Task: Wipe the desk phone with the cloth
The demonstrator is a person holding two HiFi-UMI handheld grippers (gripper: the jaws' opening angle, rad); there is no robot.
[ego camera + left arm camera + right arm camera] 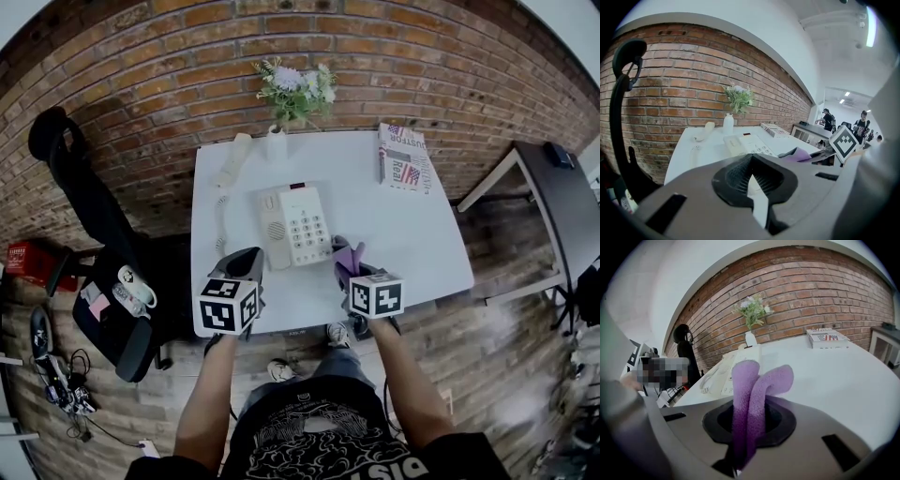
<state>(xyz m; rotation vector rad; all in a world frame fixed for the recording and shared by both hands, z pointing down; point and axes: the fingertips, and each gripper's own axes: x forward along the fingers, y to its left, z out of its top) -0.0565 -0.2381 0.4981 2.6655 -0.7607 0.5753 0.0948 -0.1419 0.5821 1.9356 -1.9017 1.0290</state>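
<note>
1. Head view, the table: a white table (422, 253) stands against a brick wall (169, 56). The desk phone (296, 225) sits near the table's middle with its keypad facing up. Its handset (232, 159) is off the cradle and lies toward the far left corner, joined to the phone by a coiled cord (221, 220). A vase of flowers (296, 89) stands at the far edge, and a printed book (403, 157) lies at the far right corner. A black office chair (94, 234) is left of the table.
2. Head view, the grippers: both are over the table's near edge. The left gripper (247, 261) is just beside the phone's near left corner. The right gripper (349, 264) is by the near right corner, with a purple cloth (349, 253) sticking out of its jaws. Whether the cloth touches the phone cannot be told from here.
3. Left gripper view: the ribbed pads meet at their tips with nothing between them, so this gripper is clenched and empty. The phone lies ahead on the table, the handset and vase are beyond it, and the cloth is off to the right. People (860, 124) stand in the bright room far behind.
4. Right gripper view: the jaws are clamped on the cloth, which rises from them in two folded lobes. The phone lies ahead to the left, apart from the cloth, and the book is far right.
</note>
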